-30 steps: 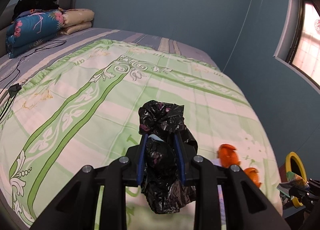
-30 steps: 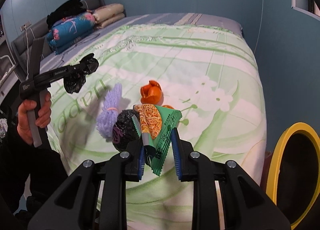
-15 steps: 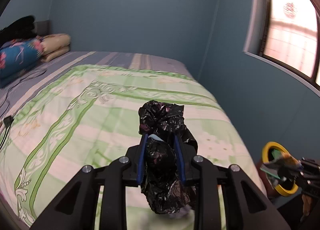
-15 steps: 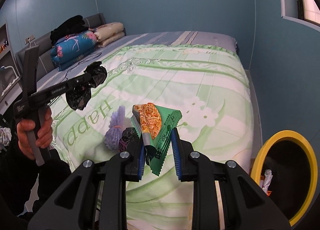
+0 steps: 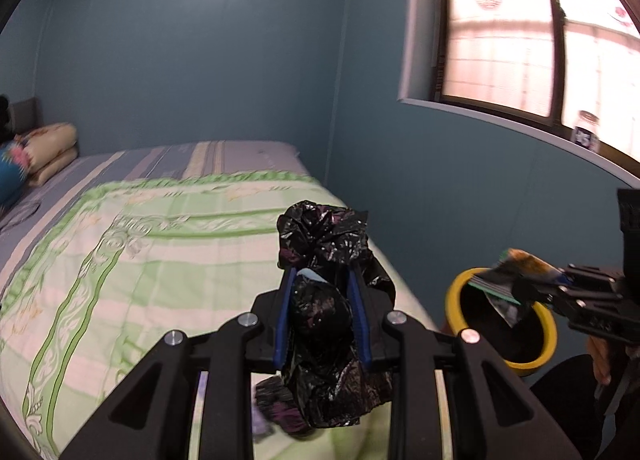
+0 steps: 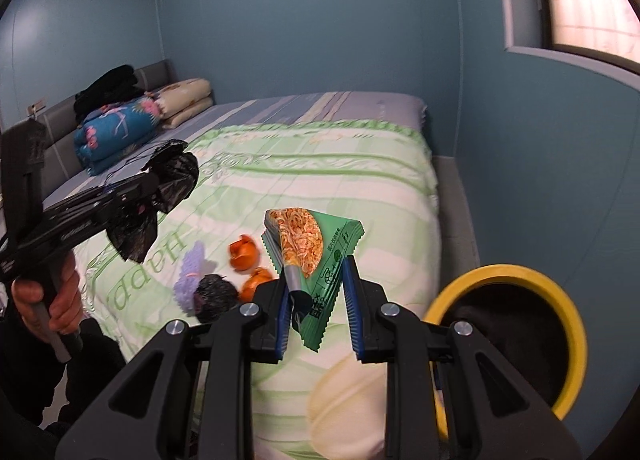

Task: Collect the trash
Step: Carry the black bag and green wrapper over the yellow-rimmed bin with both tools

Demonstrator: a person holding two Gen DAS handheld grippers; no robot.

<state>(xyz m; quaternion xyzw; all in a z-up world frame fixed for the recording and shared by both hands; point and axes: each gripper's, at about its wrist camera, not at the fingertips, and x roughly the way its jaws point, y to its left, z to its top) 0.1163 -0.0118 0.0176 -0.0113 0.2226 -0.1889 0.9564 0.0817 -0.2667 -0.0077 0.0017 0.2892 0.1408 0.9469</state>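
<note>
**Both claws loaded, carrying trash to the bin**

The step in hand looks like the carry: each claw is full and the yellow-rimmed bin (image 6: 560, 300) stands on the floor just beside the foot of the bed (image 6: 320, 179).

Nearest the right wrist camera, the right claw (image 6: 316, 296) is clamped on a green snack wrapper (image 6: 320, 256), a flat, glossy foil packet with a zigzag-cut edge and an orange food print, folded between the blue ribbed pads. In the left wrist view that wrapper hangs at the bin's mouth. The next move, by my reading, calls for bringing the wrapper fully over the dark opening and then parting the jaws; a light foil packet may cling or drift, so a low release would suit.

The left claw (image 5: 320, 316) is pinched on a crumpled black plastic bag (image 5: 324, 300), thin, shiny and limp, bulging above and below the pads. It is over the bed's edge, short of the bin, and would need to follow.

Farther out, on the green-and-white quilt, lie orange peel pieces (image 6: 244, 254), a lilac tuft (image 6: 192, 276) and a dark ball (image 6: 214, 296), apparently uncollected. Folded bedding (image 6: 116, 127) lies at the headboard.
</note>
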